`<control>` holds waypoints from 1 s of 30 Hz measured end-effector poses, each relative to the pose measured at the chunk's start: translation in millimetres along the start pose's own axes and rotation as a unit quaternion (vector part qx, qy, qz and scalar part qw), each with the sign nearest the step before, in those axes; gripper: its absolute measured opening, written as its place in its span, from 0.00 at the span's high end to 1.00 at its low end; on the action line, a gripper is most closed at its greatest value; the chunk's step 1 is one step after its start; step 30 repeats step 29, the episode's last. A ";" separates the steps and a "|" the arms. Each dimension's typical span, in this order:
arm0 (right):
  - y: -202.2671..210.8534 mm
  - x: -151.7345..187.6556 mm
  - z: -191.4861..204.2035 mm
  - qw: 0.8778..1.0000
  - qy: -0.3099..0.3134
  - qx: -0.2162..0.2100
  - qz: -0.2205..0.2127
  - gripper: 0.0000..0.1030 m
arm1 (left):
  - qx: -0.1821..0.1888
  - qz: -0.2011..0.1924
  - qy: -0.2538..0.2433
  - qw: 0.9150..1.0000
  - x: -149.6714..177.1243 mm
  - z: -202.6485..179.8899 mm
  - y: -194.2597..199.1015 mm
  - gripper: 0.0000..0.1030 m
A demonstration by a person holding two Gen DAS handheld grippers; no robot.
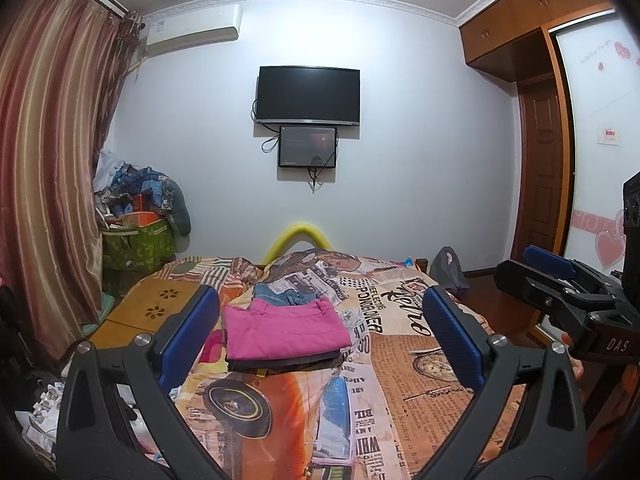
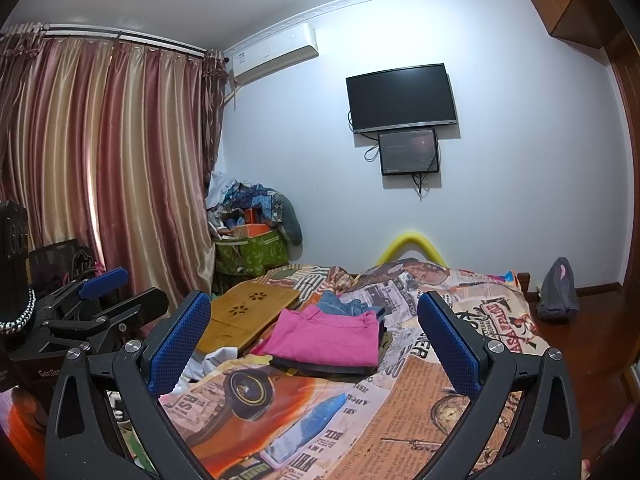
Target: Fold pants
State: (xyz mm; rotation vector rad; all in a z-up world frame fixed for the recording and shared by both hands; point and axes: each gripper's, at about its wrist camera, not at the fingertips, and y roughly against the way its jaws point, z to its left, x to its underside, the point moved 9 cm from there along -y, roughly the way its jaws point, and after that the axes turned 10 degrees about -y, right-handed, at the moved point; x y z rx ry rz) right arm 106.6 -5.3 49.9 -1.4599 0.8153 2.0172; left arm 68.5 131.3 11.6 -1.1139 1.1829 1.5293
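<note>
Folded pink pants lie on top of a dark folded garment in the middle of the bed; they also show in the right wrist view. Crumpled blue jeans lie just behind the stack, and show in the right wrist view. My left gripper is open and empty, raised above the bed in front of the stack. My right gripper is open and empty, also held back from the stack. The right gripper shows at the right edge of the left wrist view.
A printed bedspread covers the bed. A bamboo lap tray lies at the bed's left side. A green storage bag piled with clutter stands by the curtain. A grey bag sits on the floor at right. TV on the wall.
</note>
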 end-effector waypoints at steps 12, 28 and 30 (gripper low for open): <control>0.0 -0.5 -1.4 1.000 -0.002 0.001 0.002 0.00 | 0.014 0.005 0.001 1.000 3.0 1.5 -4.8 0.00; -3.2 1.9 -1.3 1.000 -0.001 0.002 0.009 0.00 | 0.030 0.013 0.003 0.999 5.7 0.6 -5.4 0.00; -3.3 2.1 -1.4 1.000 -0.002 0.002 0.009 0.00 | 0.030 0.013 0.003 0.999 5.8 0.6 -5.1 0.00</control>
